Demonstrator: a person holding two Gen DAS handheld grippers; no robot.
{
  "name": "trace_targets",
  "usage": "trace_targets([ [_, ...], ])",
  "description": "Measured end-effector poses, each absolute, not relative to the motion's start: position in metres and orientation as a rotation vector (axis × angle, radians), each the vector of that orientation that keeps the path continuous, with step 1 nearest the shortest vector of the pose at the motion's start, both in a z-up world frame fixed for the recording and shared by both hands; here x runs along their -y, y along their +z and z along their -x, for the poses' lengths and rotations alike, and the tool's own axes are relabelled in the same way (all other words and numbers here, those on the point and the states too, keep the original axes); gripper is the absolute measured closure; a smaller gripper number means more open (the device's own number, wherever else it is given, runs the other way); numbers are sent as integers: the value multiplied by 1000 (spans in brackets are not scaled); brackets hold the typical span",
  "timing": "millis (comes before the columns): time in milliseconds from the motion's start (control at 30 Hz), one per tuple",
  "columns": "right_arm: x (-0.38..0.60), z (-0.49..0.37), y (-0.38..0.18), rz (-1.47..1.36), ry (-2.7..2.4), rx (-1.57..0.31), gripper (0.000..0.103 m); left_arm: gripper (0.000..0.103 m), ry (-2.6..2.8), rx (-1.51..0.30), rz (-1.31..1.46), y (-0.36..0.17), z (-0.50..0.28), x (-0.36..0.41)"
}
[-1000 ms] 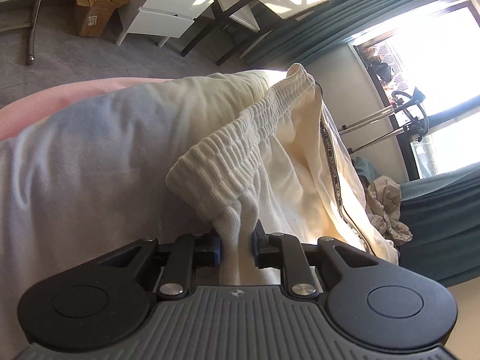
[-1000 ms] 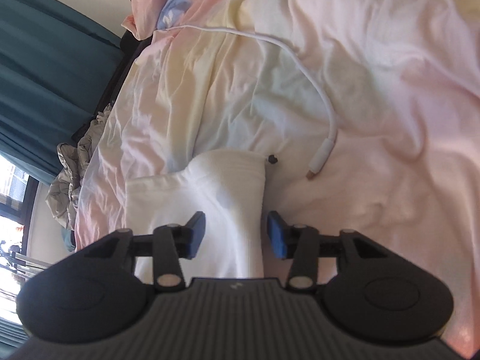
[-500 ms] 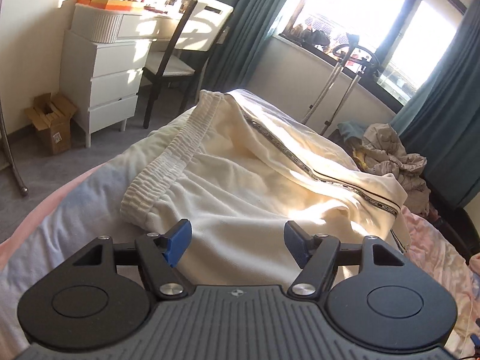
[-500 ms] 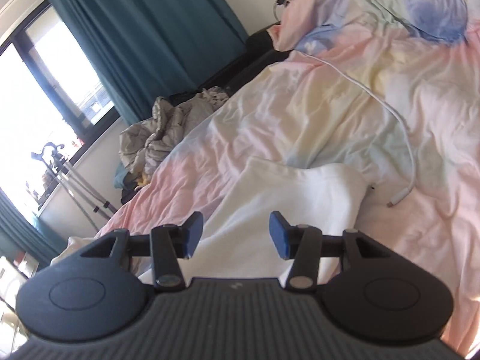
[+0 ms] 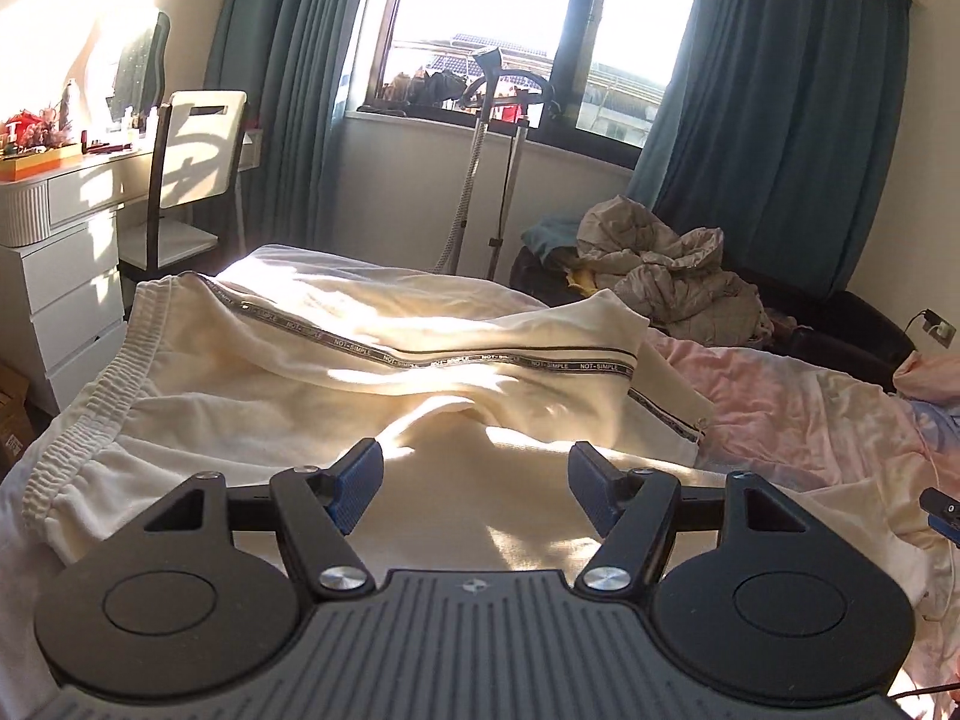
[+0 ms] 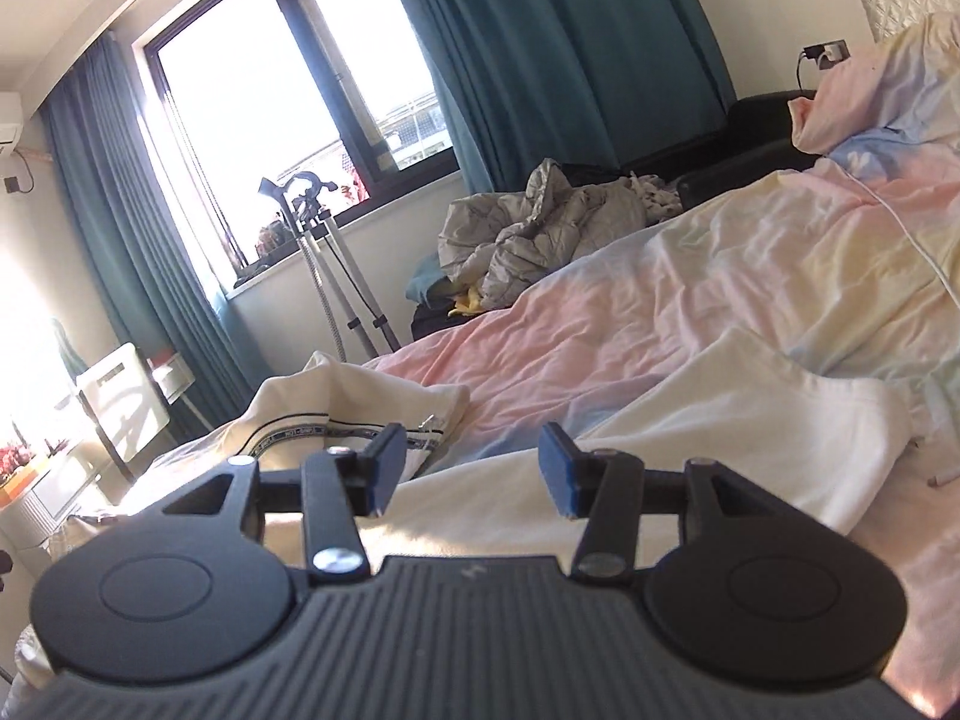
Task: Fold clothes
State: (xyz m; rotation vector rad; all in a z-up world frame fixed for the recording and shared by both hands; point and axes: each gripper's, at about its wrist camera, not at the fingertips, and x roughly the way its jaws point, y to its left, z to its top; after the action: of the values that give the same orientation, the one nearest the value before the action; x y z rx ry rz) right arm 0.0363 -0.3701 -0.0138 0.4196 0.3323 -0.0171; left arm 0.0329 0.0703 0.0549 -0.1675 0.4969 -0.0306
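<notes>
Sunlight floods a bedroom with teal curtains (image 5: 774, 138) framing a window across the top of both views. Filling the lower half is the bed (image 5: 798, 414), dressed in a pastel pink and yellow sheet. On it lies the task's garment, a pair of cream trousers (image 5: 372, 372) with a lettered stripe down the side, spread from the left edge of the left wrist view to its centre, waistband (image 5: 78, 420) at the lower left. Behind, at centre right, a crumpled grey heap of clothes (image 5: 666, 264) sits on a dark seat.

Neither tool holds anything. The left gripper (image 5: 474, 477) has its jaws wide apart above the cloth, nothing between them; the right gripper (image 6: 465, 465) has its jaws moderately apart, likewise empty.

As I judge it, a fold has just been laid and the next grasp is being chosen. To do it well, each gripper should take a matching edge, pinch both layers together, and carry them over evenly so the stripe stays straight and no ridge forms in the middle.

Only the left wrist view shows the waistband, the white drawers (image 5: 66, 306) and the chair (image 5: 192, 162) at upper left. Only the right wrist view shows the trouser leg end (image 6: 798, 420) at right, the white cable (image 6: 900, 228) trailing over the sheet, and the pillow (image 6: 870, 90) at upper right.
</notes>
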Motion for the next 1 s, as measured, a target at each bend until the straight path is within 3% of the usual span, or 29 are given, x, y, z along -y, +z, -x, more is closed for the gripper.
trace_targets([
  [233, 346, -44, -21, -348, 58, -362, 52, 30, -93, -492, 88, 46, -63, -25],
  [500, 327, -68, -41, -338, 125, -439, 52, 29, -130, -504, 60, 1, -86, -12],
  [833, 311, -199, -74, -477, 127, -600, 43, 29, -148, -541, 64, -36, -105, -32],
  [1000, 302, -260, -98, -508, 115, -674, 42, 29, -201, -598, 209, -49, -114, -49],
])
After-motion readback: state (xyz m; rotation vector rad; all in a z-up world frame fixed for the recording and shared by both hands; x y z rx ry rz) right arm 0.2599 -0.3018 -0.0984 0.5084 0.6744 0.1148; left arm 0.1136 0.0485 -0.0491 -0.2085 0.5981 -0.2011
